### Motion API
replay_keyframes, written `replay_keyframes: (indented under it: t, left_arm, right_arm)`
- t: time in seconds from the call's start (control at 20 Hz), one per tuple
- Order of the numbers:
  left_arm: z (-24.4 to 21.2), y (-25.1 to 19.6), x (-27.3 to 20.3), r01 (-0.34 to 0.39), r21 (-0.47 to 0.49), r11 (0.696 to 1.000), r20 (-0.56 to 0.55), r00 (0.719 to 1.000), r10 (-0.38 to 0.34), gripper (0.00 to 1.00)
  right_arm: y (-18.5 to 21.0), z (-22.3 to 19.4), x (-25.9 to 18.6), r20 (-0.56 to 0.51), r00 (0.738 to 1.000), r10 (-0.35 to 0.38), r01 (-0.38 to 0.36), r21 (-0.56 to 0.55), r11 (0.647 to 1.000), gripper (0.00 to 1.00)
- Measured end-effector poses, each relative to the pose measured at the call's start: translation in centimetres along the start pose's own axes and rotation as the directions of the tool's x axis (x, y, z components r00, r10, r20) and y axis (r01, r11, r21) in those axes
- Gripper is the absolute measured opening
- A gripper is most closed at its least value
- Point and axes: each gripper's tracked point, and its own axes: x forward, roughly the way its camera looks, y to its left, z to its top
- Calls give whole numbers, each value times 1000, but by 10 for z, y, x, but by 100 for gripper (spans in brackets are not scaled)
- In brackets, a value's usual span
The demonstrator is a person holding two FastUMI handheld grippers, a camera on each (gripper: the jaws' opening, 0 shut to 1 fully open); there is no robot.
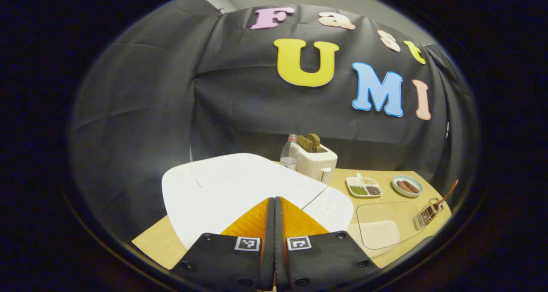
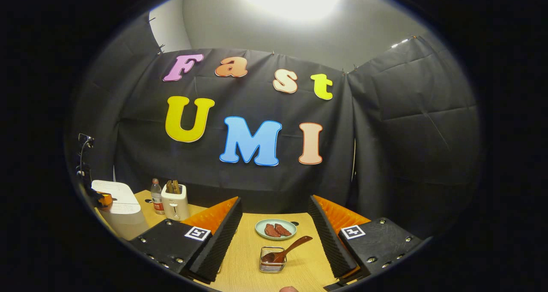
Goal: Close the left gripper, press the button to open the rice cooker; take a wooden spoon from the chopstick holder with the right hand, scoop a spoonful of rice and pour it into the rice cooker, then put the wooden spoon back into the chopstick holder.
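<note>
In the left gripper view, your left tool [image 1: 274, 206] has its fingers pressed together with nothing between them, so the first step, closing it, looks done. It hangs right over the white lid of the rice cooker [image 1: 239, 189], which is down; I cannot tell from here whether the tips touch the lid or where the button sits, so the press seems to be in hand or just ahead. Off to the right on the table [image 1: 154, 245] you can see a clear container of rice [image 1: 385, 227] and the wire chopstick holder [image 1: 428, 213] with the wooden spoon [image 1: 447, 193] leaning in it.

In the right gripper view, your right tool [image 2: 274, 236] is spread wide and holds nothing. The holder stands on the table just ahead, between the fingers, spoon handle tilted up to the right. Taking the spoon, scooping, pouring and returning it are all left to do.
</note>
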Motion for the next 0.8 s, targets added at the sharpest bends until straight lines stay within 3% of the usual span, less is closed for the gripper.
replay_keyframes:
  t: [0.2, 0.4, 0.65, 0.8]
  left_arm:
    - [11, 3, 0, 5, -52, 999, 12, 1000, -4, 9]
    - [50, 6, -9, -51, 56, 997, 108, 993, 45, 9]
    - [114, 13, -33, -138, 105, 985, 248, 963, 109, 9]
    - [143, 1, -63, -147, 98, 984, 321, 941, 109, 10]
  right_arm:
    - [-2, -4, 0, -17, 1000, 6, -5, 24, 1000, 95]
    - [-9, -1, 0, -2, 1000, 11, -10, 26, 1000, 95]
    - [-20, 0, 3, 8, 1000, 25, -25, 36, 999, 95]
    - [-30, -1, 9, 15, 1000, 28, -28, 49, 998, 95]
